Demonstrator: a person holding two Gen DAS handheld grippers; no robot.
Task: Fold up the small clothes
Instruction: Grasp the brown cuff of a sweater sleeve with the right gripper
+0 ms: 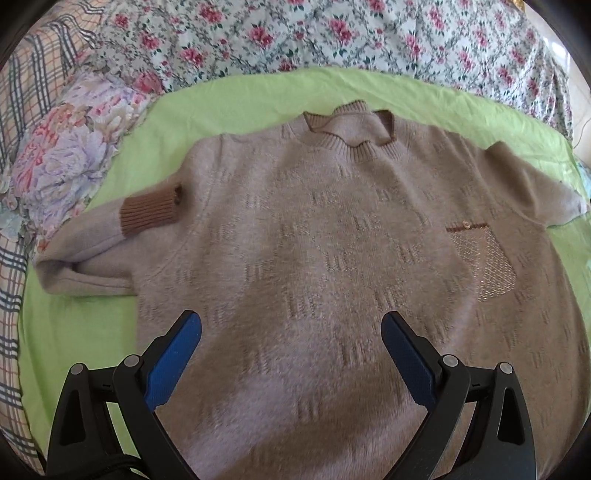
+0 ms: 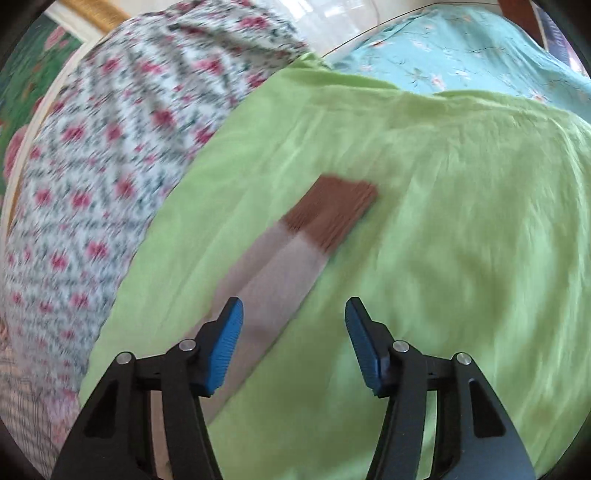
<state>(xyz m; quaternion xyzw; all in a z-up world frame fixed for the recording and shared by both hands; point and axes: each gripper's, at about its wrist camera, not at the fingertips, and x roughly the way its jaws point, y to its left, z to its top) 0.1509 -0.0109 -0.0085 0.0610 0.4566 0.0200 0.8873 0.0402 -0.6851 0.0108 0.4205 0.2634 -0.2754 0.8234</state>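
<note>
A beige knit sweater [image 1: 332, 229] with a brown-trimmed collar lies flat, front up, on a green sheet [image 1: 251, 99]. Its left sleeve is folded back on itself, the brown cuff [image 1: 149, 214] resting by the shoulder. My left gripper [image 1: 291, 325] hovers over the sweater's lower body, jaws wide open and empty. In the right wrist view the other sleeve [image 2: 280, 266] stretches out over the green sheet [image 2: 461, 221], ending in a brown cuff [image 2: 332, 210]. My right gripper [image 2: 294, 314] is above that sleeve, open, with nothing pinched; the picture is motion-blurred.
A floral bedspread [image 1: 332, 33] lies beyond the green sheet, with a pastel flowered cushion [image 1: 70, 155] and plaid fabric [image 1: 22, 103] at the left. In the right wrist view, floral bedding [image 2: 103, 155] lies left and a turquoise cloth [image 2: 461, 48] at the far right.
</note>
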